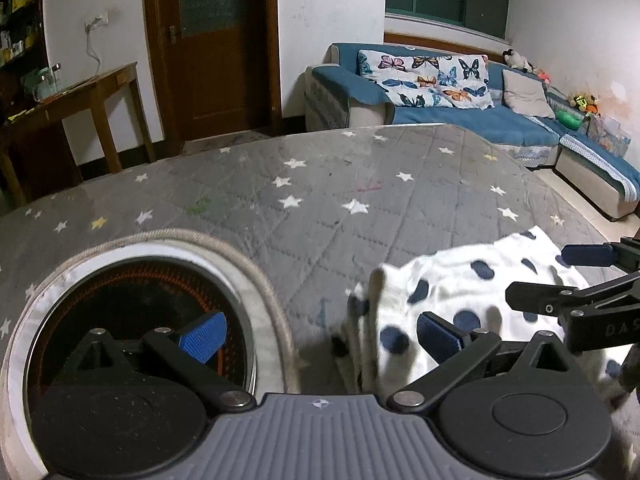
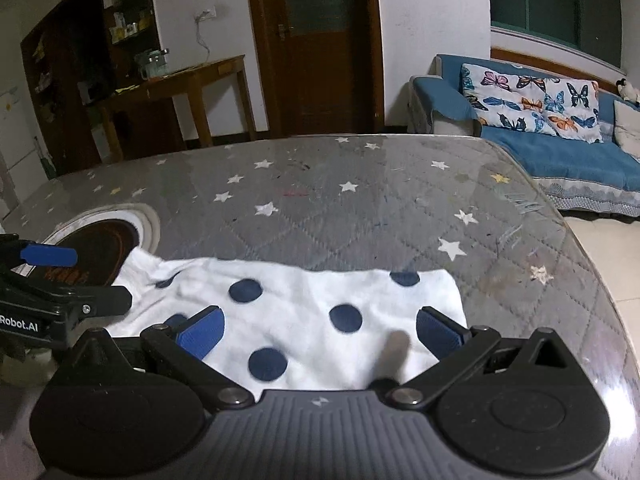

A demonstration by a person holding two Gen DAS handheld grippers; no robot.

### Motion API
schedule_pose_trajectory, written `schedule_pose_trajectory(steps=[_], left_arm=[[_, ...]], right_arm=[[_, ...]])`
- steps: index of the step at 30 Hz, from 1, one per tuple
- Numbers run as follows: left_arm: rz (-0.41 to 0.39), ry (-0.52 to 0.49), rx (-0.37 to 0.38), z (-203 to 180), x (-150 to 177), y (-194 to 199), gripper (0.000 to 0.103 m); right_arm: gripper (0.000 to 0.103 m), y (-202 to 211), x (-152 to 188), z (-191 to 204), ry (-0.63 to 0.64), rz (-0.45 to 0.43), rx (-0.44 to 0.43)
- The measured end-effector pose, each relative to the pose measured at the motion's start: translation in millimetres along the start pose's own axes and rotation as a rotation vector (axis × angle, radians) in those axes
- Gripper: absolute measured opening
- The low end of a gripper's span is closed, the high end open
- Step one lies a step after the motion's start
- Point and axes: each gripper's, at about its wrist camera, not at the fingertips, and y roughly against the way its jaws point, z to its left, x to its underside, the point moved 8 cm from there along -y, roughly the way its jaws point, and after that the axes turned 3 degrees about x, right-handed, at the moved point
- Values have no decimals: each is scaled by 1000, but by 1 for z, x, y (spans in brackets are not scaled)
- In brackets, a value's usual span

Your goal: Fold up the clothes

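A white garment with dark blue dots (image 2: 304,312) lies on the grey star-patterned table (image 2: 360,200), spread wide in the right wrist view. In the left wrist view it (image 1: 460,292) is at the lower right, its left edge bunched. My left gripper (image 1: 320,336) is open and empty, hovering over the garment's left edge and the round opening. My right gripper (image 2: 320,332) is open and empty, just above the garment's near part. The right gripper also shows in the left wrist view (image 1: 568,276), and the left gripper in the right wrist view (image 2: 72,276).
A round dark opening with a pale rim (image 1: 144,320) sits in the table at the left, next to the garment. A blue sofa (image 1: 460,112) with butterfly cushions stands beyond the table at the right. A wooden side table (image 1: 80,108) and a door (image 1: 216,48) are behind.
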Motion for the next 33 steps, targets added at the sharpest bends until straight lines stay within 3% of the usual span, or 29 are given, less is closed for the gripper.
schedule_pose_trajectory(steps=[14,24,33], left_arm=[[60,59,-17,12,-2,-35,103],[53,62,-16,10,-2,-26,103],[56,66,-20,11,0,-28,103]], right_arm=[[103,-39,3,-9,-47,70,-2],[103,-12,0,-1,-68,26,-32],[103,8,34,31,37,23,-37]])
